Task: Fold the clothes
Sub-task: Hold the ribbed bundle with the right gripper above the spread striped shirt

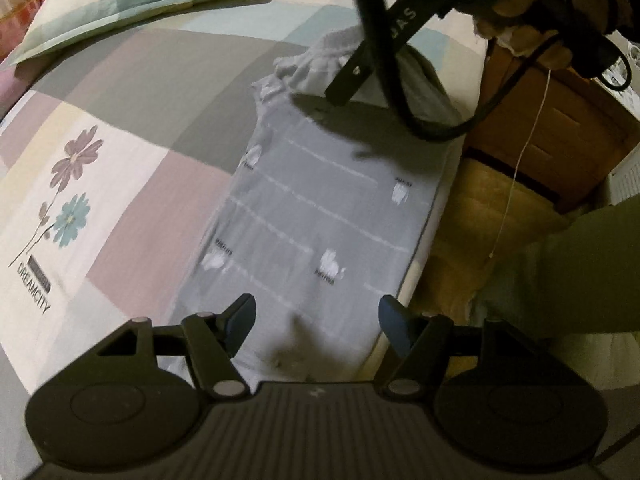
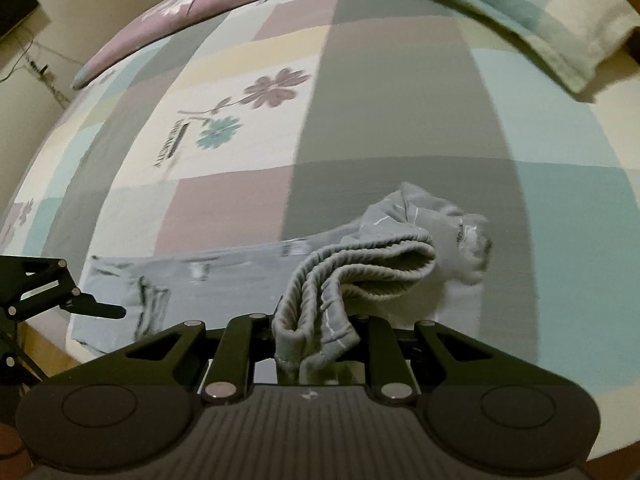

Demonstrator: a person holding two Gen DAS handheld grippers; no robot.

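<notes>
- Left wrist view: a bed with a checked sheet (image 1: 132,92) of grey, pink, cream and blue squares and printed flowers fills the room. A checked pillow (image 1: 132,4) lies at the far end of the bed, and a brown wooden cabinet (image 1: 552,120) stands past the bed's right edge.
- A soft grey piece of clothing with thin white lines and small white prints (image 1: 320,208) lies long and flat along the right edge of the bed.
- The left claw (image 1: 317,326) is wide apart and holds nothing. It hangs just over the near end of the cloth.
- The right claw (image 1: 344,92) is at the far, bunched end of the cloth, with a hand (image 1: 532,12) behind it.
- Right wrist view: the same bed, with a pale wall at the left.
- The right claw (image 2: 316,356) is closed on the ribbed band of the grey clothing (image 2: 360,276), which bunches up right at its fingers. The rest lies flat toward the left claw (image 2: 108,311).
- What could go wrong: the cloth lies so near the bed's edge that a pull could drag it off onto the floor.
- The thick band could slip out of the grip if it is lifted fast.
- With the near end loose, the fold could come out crooked or wrinkled.
</notes>
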